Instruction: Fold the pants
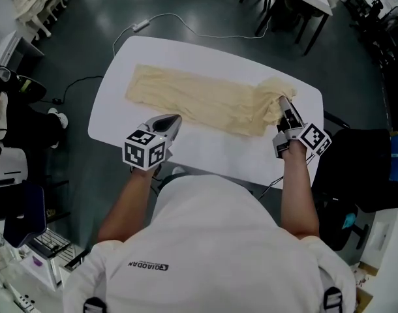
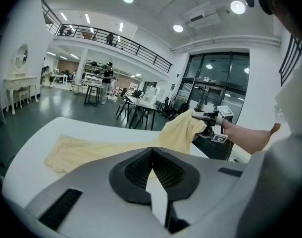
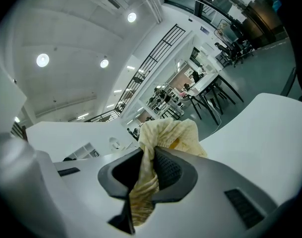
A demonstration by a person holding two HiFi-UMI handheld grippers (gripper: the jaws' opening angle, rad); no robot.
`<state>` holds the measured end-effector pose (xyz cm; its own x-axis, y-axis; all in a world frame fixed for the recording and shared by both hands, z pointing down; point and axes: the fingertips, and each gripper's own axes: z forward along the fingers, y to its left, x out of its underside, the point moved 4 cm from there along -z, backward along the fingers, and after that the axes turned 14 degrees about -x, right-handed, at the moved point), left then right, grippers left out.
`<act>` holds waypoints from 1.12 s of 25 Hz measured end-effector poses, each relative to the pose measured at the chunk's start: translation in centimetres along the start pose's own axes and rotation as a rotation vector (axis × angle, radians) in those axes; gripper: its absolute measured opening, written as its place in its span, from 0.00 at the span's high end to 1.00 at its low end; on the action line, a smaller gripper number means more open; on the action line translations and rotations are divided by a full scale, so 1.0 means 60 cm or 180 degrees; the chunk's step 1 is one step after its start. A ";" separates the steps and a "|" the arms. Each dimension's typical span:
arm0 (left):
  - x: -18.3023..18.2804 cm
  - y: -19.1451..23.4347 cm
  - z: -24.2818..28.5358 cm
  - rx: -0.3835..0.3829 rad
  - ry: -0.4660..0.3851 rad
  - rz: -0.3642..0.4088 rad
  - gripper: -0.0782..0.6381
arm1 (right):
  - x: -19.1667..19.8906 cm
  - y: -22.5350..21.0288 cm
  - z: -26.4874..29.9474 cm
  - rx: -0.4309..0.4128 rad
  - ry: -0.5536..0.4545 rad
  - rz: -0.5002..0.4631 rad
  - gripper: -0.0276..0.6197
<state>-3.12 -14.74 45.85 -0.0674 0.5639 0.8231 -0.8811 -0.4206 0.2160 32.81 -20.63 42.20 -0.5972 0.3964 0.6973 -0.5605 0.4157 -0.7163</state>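
Pale yellow pants (image 1: 199,100) lie stretched flat along a white table (image 1: 205,152). One end reaches to the left, and the other is bunched and raised off the tabletop at the right. That raised end is pinched in the right gripper (image 3: 150,152), whose jaws are clamped on a fold of the cloth. The left gripper (image 2: 152,150) hovers over the table's near edge, just beside the pants and not touching them. Its jaws meet tip to tip with nothing between them.
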 end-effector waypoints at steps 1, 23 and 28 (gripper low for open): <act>0.000 -0.008 0.001 -0.0020 -0.0015 -0.0013 0.85 | -0.001 0.001 0.002 -0.0048 0.0013 0.0015 0.83; 0.011 0.032 -0.088 -0.0720 -0.0247 -0.0229 0.85 | 0.014 0.094 0.081 -0.0599 0.0254 -0.0070 0.83; -0.010 0.110 -0.091 -0.0625 -0.0257 -0.0113 0.85 | 0.047 0.124 0.143 -0.0373 0.0305 -0.0133 0.83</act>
<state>-11.43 -13.97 43.89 -0.0039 0.5138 0.8579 -0.9571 -0.2503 0.1456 22.01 -23.47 38.64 -0.5140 0.4507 0.7298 -0.5095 0.5240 -0.6825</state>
